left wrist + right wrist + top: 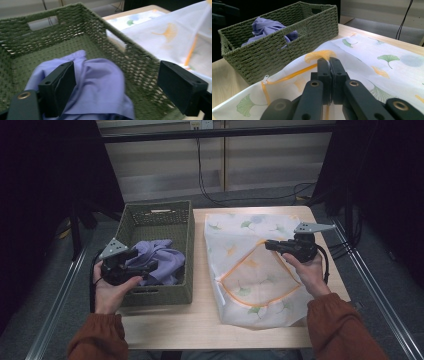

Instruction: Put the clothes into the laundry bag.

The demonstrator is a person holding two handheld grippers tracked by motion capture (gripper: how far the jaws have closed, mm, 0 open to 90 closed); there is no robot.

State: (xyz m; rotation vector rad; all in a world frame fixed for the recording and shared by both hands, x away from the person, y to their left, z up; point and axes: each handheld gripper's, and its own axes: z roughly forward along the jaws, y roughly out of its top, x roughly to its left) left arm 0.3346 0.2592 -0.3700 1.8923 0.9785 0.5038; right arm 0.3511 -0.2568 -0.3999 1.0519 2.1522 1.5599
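Left claw: held over the near part of the basket, jaws spread wide; in the left gripper view one jaw is seen against the cloth, the other out past the basket's right wall, with nothing pinched between them.
Right claw: jaws pressed together on a fold of the bag, which is lifted into a low peak over the table.
Cloth: a crumpled purple piece lying in the near half of the basket.
Basket: green, woven, at the left of the table, long axis running near to far.
Bag: white mesh printed with leaves, spread on the right half of the table, long axis near to far, just beside the basket.
High view: an orange zip line is seen curving round the bag's near half.
Right gripper view: the zip pull is seen at the bag's edge nearest the basket.
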